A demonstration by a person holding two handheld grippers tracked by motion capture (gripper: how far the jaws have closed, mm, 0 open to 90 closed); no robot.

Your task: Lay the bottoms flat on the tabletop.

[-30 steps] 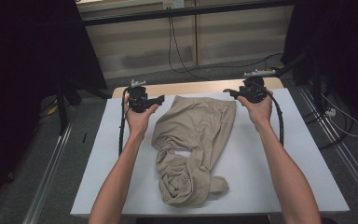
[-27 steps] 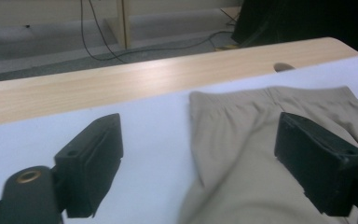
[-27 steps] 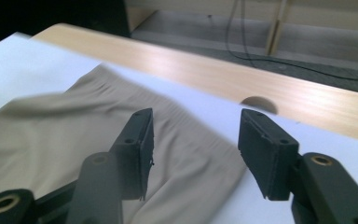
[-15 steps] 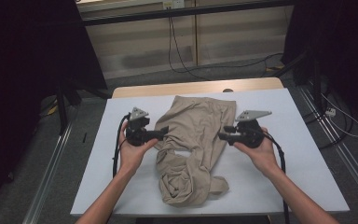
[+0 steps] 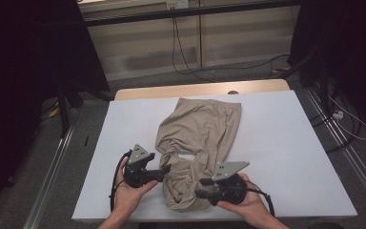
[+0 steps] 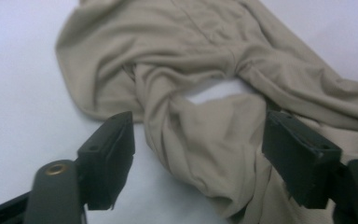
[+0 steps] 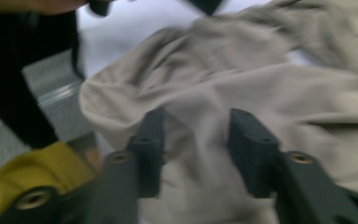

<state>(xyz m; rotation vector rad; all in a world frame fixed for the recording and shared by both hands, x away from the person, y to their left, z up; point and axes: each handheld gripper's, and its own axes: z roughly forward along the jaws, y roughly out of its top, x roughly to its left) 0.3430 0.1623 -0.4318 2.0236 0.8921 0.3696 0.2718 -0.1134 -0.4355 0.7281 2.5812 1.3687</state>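
Trousers (image 5: 196, 143): soft, limp, light; grip bunched legs at 6 o'clock. Left gripper (image 5: 166, 169) closing, right gripper (image 5: 199, 194) opening; both unclamped, straddling fabric.

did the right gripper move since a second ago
Yes. The right gripper has come from the far wooden edge of the table toward its near edge, and now sits at the bunched near end of the beige garment.

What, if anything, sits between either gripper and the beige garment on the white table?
Nothing visible. The left gripper and the right gripper both reach the bunched near end of the beige garment, open jaws straddling its folds.
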